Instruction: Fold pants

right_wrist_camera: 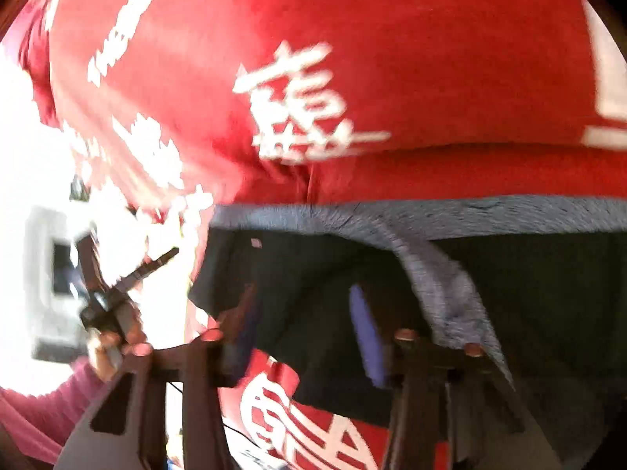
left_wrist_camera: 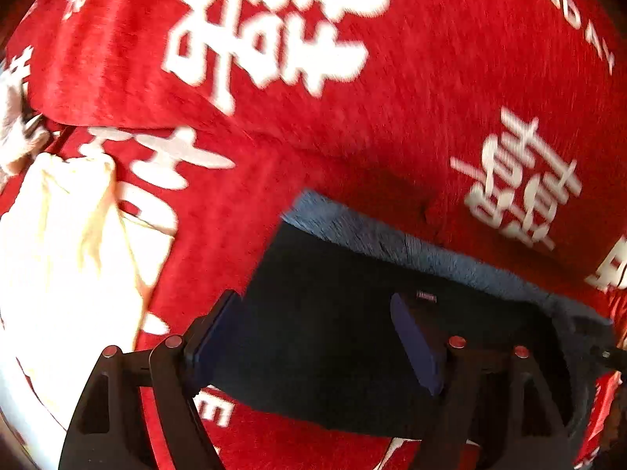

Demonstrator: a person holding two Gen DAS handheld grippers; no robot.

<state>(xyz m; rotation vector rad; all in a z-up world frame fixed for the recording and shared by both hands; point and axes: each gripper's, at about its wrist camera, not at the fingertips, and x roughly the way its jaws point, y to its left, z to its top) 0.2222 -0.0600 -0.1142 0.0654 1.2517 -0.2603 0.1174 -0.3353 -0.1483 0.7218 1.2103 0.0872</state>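
Both my claws, left [left_wrist_camera: 317, 346] and right [right_wrist_camera: 303, 331], are hanging spread and empty over the dark pants [left_wrist_camera: 352, 337], lying folded on the red blanket [left_wrist_camera: 411, 98]; little folding seems left.

dark pants [left_wrist_camera: 333, 333], folded, on red cloth [left_wrist_camera: 411, 98]

Both the left gripper [left_wrist_camera: 319, 337] and right gripper [right_wrist_camera: 301, 329] point downward, jaws parted.
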